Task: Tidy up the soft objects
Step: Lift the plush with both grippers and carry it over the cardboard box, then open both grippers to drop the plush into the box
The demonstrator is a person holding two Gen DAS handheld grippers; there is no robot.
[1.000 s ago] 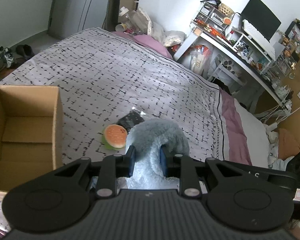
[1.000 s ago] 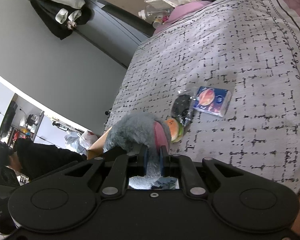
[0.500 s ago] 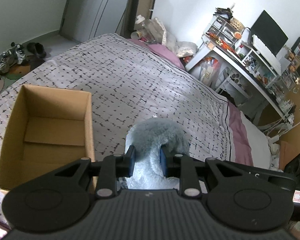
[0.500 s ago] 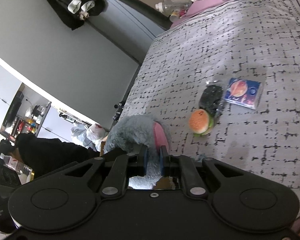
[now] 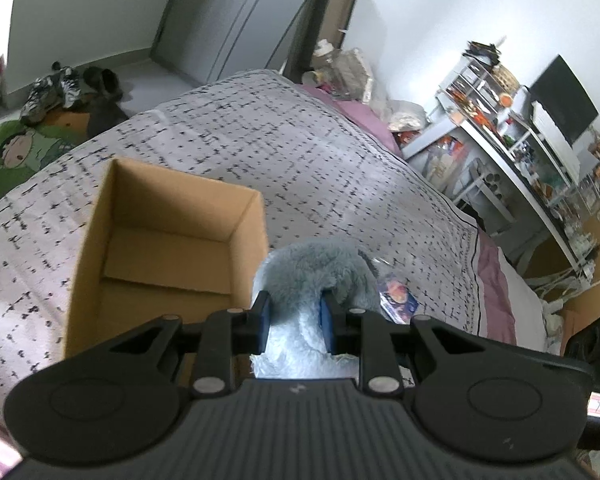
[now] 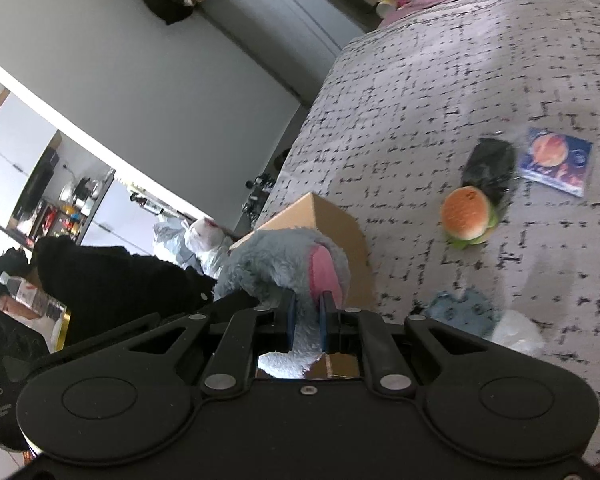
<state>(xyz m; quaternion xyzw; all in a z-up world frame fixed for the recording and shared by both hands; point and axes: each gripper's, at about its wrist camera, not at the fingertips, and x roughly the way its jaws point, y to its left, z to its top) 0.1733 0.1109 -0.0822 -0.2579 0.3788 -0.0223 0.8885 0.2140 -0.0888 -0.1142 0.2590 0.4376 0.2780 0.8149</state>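
Most of the plush [image 5: 316, 272] is hidden from me — my own grippers' black bodies block its lower half in both views, so I cannot tell its whole shape. My left gripper [image 5: 296, 316] is clamped on a grey furry part, its blue pads sunk into the pile; my right gripper [image 6: 307, 316] is pinched tight on another grey part with a pink patch. The plush hangs between them above the bed [image 5: 308, 152], just beside the box's [image 5: 172, 240] near right corner. From the right wrist, only one corner of the box [image 6: 332, 232] shows behind the fur.

The box stands open-topped, its floor bare where I can see it, with quilt free on its far side and right. Farther right lie a burger toy [image 6: 466, 216], a dark pouch [image 6: 492, 164] touching it, and a blue packet [image 6: 556, 160] just beside that. A blue-and-white scrap [image 6: 464, 310] near my right gripper is too blurred to name.

The fur is long, grey-blue, paler underneath.
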